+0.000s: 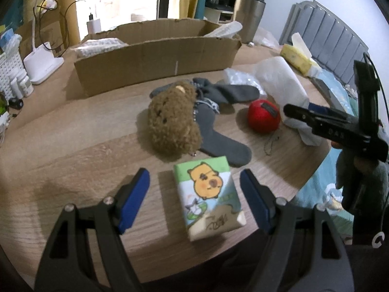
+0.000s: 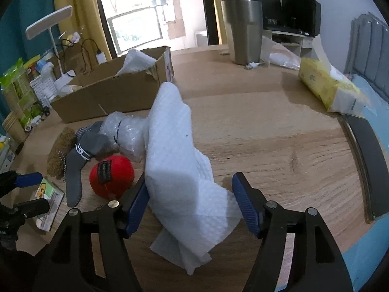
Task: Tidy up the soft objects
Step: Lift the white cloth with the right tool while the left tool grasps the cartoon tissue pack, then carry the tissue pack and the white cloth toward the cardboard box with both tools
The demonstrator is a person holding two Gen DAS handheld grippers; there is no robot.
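The left gripper [image 1: 194, 189] is spread with the tissue pack [image 1: 209, 197] lying flat on the table [image 1: 73, 146] between its pads, not yet touched; the right gripper [image 2: 190, 203] is also spread, astride the near end of the white cloth [image 2: 175, 165], its left pad just at the cloth's edge. The likely slips: the left pads could close off-centre, since the pack sits nearer the right pad, and skid it across the wood; the right could pinch only one loose fold, so the cloth trails and drags the red ball [image 2: 111, 176] just beside it. Farther off lie the socks [image 1: 214, 112] and the plush bear [image 1: 172, 121], then the box [image 1: 155, 56]. Only the left view shows the bear's face and the whole pack; only the right view shows the bubble wrap [image 2: 124, 133] clearly, and how the cloth drapes.
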